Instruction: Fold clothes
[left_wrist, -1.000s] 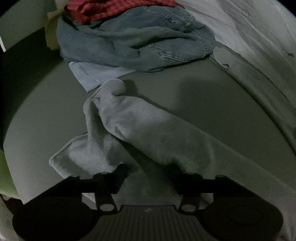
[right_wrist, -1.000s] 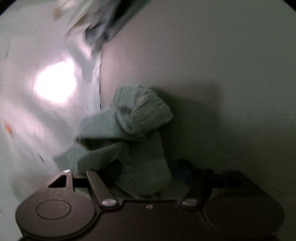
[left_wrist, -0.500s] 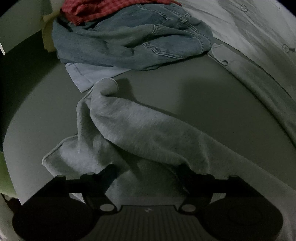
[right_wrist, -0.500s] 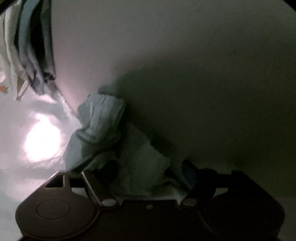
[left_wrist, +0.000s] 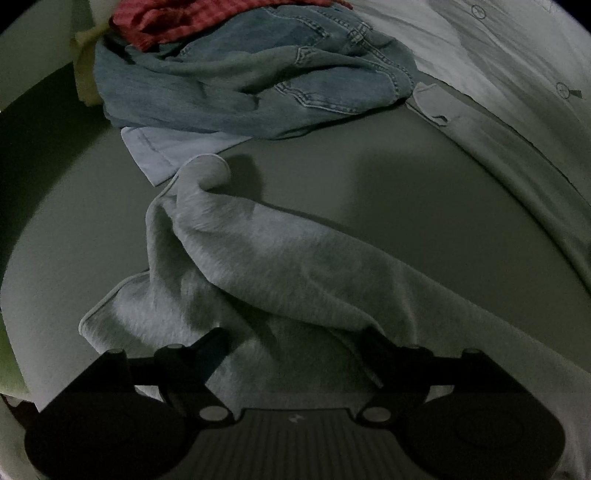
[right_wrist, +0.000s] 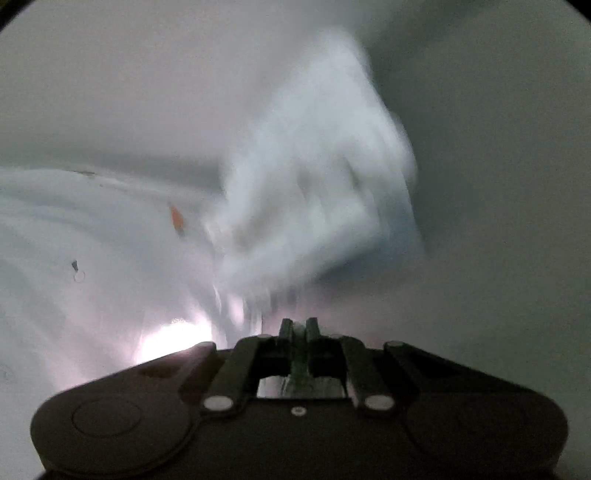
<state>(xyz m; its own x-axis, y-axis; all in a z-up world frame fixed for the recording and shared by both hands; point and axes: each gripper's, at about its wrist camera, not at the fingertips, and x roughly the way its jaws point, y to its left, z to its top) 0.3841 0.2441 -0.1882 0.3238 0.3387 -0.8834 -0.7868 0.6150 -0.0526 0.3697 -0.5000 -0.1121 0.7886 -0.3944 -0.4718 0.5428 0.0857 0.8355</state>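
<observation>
left gripper (left_wrist: 295, 339): bottom centre of the left view, jaws spread wide over a bunched part of the grey top (left_wrist: 280, 266); cloth fills the gap, nothing pinched.
grey top: crumpled, runs from the bottom centre up to a curled tip at centre left, trailing off to the lower right. Not folded or flat; the spread jaws look placed to take a hold there.
right gripper (right_wrist: 298, 328): bottom centre of the right view, jaws closed tight on a thin strip of pale cloth (right_wrist: 314, 184). A narrow pinch probably suits pulling an edge taut.
pale cloth: blurred, centre of the right view; which garment it is cannot be told.
pile: jeans (left_wrist: 258, 74) with red check cloth (left_wrist: 177, 18) on top, upper left of the left view, probably kept clear of the working area.
white shirt (left_wrist: 517, 122): right edge, lying spread.
table (left_wrist: 369, 177): bare patch mid-frame, room for laying the top flat.
</observation>
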